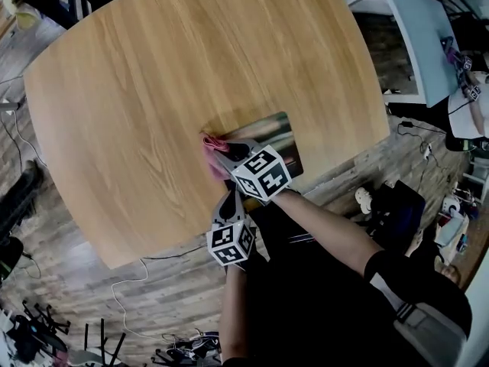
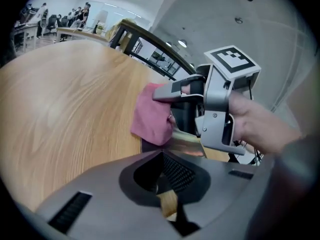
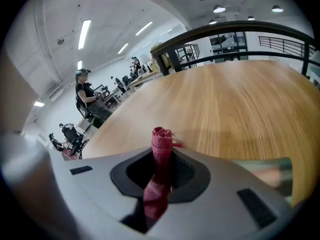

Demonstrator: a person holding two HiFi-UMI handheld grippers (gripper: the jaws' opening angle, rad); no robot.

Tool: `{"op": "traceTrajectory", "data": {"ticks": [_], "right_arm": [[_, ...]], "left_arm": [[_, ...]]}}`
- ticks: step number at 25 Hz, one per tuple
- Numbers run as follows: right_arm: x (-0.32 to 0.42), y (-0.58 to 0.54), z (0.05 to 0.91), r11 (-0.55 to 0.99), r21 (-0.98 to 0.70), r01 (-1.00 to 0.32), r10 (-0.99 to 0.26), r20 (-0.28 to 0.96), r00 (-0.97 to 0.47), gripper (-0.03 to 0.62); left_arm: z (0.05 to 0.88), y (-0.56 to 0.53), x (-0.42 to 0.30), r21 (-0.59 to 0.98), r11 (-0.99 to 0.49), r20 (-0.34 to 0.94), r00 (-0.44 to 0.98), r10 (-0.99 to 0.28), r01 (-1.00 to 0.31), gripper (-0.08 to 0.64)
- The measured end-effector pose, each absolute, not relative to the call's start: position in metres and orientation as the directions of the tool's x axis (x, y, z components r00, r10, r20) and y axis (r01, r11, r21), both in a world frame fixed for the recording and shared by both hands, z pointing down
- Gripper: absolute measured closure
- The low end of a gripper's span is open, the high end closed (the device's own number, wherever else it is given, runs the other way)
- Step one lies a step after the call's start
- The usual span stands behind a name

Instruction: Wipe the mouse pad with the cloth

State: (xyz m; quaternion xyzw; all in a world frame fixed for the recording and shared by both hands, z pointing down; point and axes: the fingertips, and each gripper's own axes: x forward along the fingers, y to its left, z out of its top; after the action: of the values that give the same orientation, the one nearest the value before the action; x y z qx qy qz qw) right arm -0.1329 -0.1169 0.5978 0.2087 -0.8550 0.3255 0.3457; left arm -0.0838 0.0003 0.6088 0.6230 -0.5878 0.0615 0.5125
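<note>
A dark, shiny mouse pad [image 1: 279,128] lies near the front edge of the round wooden table [image 1: 153,90]. My right gripper [image 1: 218,154] is shut on a pink cloth [image 1: 213,159] at the pad's left end, and the cloth hangs down onto the pad. In the right gripper view the cloth [image 3: 161,136] stands bunched between the shut jaws [image 3: 161,158], with the pad [image 3: 262,171] at the lower right. My left gripper [image 1: 228,202] sits just behind, at the table's edge, jaws together with nothing in them. The left gripper view looks over its own jaws [image 2: 162,159] at the cloth [image 2: 152,119], the pad [image 2: 187,143] and the right gripper [image 2: 161,95].
The table's front edge runs just below the pad [image 1: 252,205]. Cables [image 1: 126,297] lie on the wood floor. A white desk [image 1: 416,29] stands at the upper right. People sit at desks [image 3: 87,101] far off.
</note>
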Motion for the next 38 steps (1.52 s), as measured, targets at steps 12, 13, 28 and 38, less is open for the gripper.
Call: {"op": "traceTrajectory", "data": {"ticks": [12, 13, 28, 38], "right_arm": [[-0.138, -0.11, 0.626, 0.736, -0.375, -0.564, -0.093, 0.768, -0.633, 0.528], [-0.138, -0.111, 0.626, 0.741, -0.372, -0.559, -0.091, 0.769, -0.632, 0.528], [-0.097, -0.141, 0.631, 0.73, -0.319, -0.605, -0.153, 0.786, -0.599, 0.528], [-0.041, -0.166, 0.629, 0.695, -0.272, -0.666, -0.219, 0.802, -0.556, 0.528]], "left_arm": [[0.633, 0.007, -0.083, 0.611, 0.297, 0.702, 0.33, -0.631, -0.733, 0.537], [0.633, 0.007, -0.083, 0.607, 0.302, 0.705, 0.324, -0.631, -0.735, 0.537], [0.638, 0.009, -0.09, 0.586, 0.359, 0.726, 0.275, -0.63, -0.727, 0.537], [0.634, 0.009, -0.092, 0.565, 0.326, 0.729, 0.274, -0.628, -0.758, 0.537]]}}
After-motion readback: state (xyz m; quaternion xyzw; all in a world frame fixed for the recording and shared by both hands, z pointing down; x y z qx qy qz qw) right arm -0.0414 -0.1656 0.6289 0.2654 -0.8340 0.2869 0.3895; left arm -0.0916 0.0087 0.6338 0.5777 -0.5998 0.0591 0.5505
